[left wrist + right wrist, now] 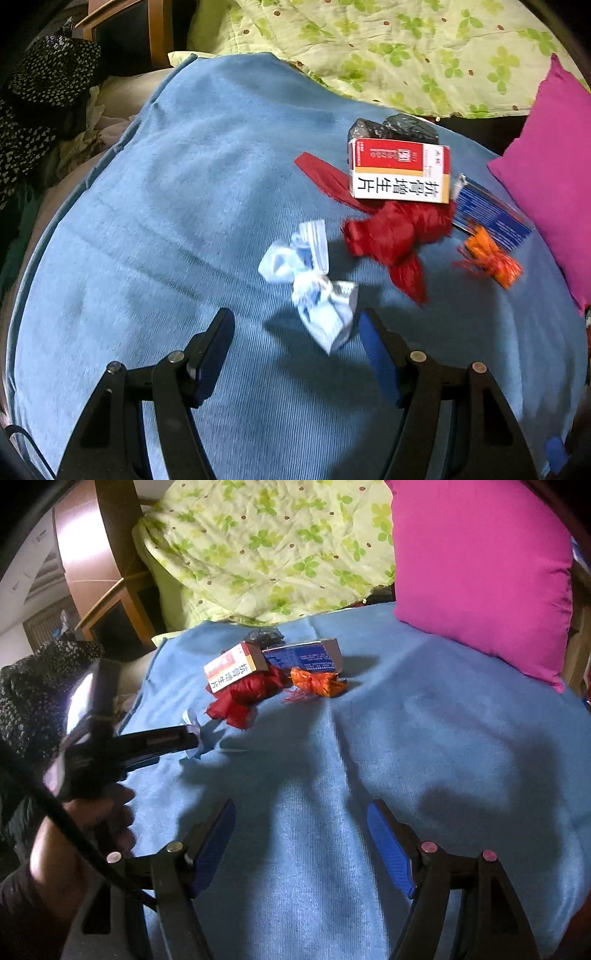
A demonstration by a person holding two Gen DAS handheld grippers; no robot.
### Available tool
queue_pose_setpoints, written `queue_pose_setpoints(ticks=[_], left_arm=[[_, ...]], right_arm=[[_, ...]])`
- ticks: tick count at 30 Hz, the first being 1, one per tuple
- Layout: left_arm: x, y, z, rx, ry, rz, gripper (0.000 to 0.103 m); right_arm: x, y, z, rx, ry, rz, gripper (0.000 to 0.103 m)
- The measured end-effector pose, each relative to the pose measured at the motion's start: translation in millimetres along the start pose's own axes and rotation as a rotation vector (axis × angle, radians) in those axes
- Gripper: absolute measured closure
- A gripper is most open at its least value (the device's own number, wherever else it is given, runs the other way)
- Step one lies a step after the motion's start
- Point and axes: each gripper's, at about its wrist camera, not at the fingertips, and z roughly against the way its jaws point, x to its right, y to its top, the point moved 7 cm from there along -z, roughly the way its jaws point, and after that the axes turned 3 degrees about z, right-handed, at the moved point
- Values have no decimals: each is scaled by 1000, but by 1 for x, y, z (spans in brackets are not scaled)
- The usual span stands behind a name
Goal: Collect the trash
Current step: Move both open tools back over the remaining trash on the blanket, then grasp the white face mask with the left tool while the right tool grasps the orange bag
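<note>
While the left hand-held gripper (297, 334) hovers with jaws parted wide and empty, the crumpled white-and-blue paper wrapper (312, 282) lies on the blue corduroy bed cover (166, 221) just ahead of the fingertips, long axis running from 11 to 5 o'clock. At 1 o'clock lie the crumpled red plastic bag (397, 236) and, resting on it, the red-and-white cardboard medicine box (400, 173). The right hand-held gripper (301, 830) points downward over bare cover, equally open, gripping nothing. A person's hand (85, 834) grips the left tool at 9 o'clock.

box (400, 173) lies on bag (391, 236), wrapper (314, 280) left of both.
</note>
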Motion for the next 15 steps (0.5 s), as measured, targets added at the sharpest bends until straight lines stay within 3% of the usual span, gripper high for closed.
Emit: queue_pose_setpoints(ticks=[11,12,15], left_arm=[[-4,8,-30,-37,12,-4,34],[-5,7,-31,-41,-8,0,39],[-5,8,-30,-50,-70,-12,67]], right_arm=[[-2,0,-8,-6,6,5,26],[-2,0,-8,-6,5,4,26],[-2,-1,-8,-5,-1,4,26]])
